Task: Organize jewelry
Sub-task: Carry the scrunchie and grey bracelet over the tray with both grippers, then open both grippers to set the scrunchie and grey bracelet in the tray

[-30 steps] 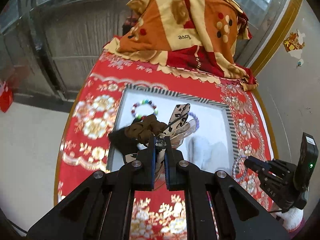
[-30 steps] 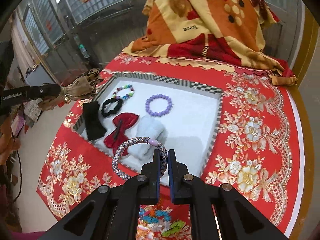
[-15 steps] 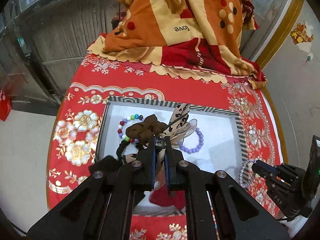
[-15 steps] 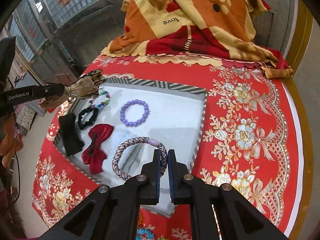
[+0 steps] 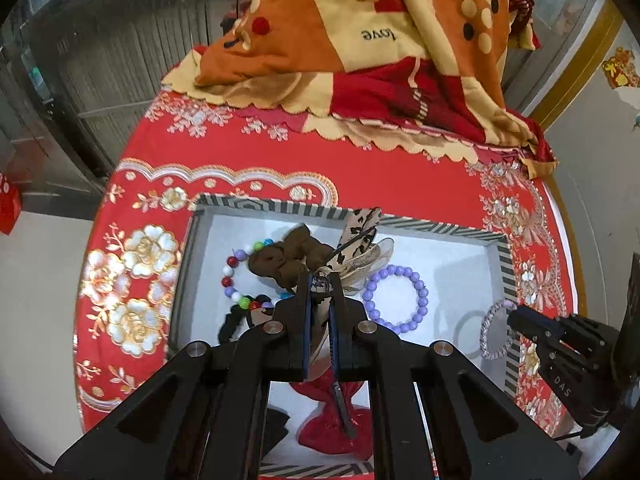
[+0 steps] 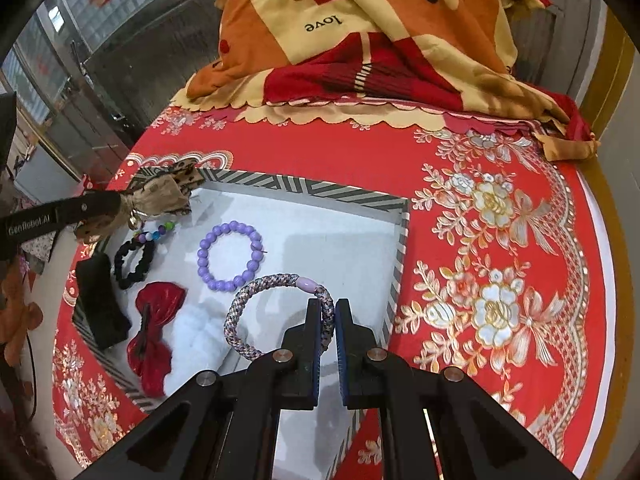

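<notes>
My left gripper [image 5: 319, 285] is shut on a brown and leopard-print bow hair clip [image 5: 320, 254], held above the left part of the white tray [image 5: 280, 205]. It also shows in the right wrist view [image 6: 160, 196]. My right gripper [image 6: 327, 312] is shut on a braided grey-purple bracelet [image 6: 256, 312], held over the tray's [image 6: 304, 188] right side; it also shows in the left wrist view [image 5: 494, 334]. In the tray lie a purple bead bracelet [image 6: 230, 255], a multicolour bead bracelet [image 5: 236, 276], a black scrunchie [image 6: 134, 264], a red bow [image 6: 154, 328] and a black band [image 6: 100, 300].
The tray sits on a red floral cloth [image 6: 500, 260] over a round table. A folded orange and red blanket [image 6: 360, 40] lies at the far edge. A white plush item [image 6: 192, 336] lies in the tray beside the red bow.
Both grippers have moved forward over the tray with their items still held. The left one has come in from the table's left edge; the right one has moved further over the tray.
</notes>
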The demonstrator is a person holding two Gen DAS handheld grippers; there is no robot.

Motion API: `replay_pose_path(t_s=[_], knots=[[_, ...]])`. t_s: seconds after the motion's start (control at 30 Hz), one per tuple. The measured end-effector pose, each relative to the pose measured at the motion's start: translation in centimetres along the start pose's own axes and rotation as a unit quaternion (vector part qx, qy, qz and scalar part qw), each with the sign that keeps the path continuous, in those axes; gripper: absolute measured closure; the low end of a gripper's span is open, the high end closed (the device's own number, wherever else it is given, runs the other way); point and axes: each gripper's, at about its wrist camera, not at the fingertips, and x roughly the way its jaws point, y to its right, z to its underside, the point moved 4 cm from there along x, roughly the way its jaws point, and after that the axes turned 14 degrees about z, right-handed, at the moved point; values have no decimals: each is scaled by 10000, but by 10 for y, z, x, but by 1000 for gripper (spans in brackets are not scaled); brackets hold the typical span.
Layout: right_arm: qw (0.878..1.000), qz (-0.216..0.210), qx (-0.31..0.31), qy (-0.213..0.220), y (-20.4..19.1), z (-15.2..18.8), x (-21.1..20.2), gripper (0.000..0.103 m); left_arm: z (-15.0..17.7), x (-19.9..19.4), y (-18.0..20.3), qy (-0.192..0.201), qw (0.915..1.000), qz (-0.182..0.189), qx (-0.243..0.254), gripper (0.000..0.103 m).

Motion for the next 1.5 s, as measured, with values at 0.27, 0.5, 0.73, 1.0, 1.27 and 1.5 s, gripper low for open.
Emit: replay_pose_path(t_s=[0.27, 0.5, 0.73, 1.0, 1.27, 1.5], knots=[[9996, 149, -198, -146, -4, -3, 24, 97, 14, 27, 2, -245, 9996, 35, -121, 97], [9989, 313, -291, -182, -5, -4, 40, 97, 25, 46, 4, -422, 9988, 47, -225, 97], [9992, 222, -167, -282, -4, -6, 49, 97, 27, 48, 4, -399, 9988, 30, -270, 97], [9999, 1, 0, -169, -4, -5, 35, 66, 28, 37, 10, -335, 9991, 110, -245, 62], [9994, -269, 197, 21, -6, 4, 2, 66, 33, 14, 21, -142, 9999, -32, -27, 57], [9989, -335, 274, 168, -6, 24, -33, 66, 48, -9, 34, -26, 9999, -100, 55, 57]])
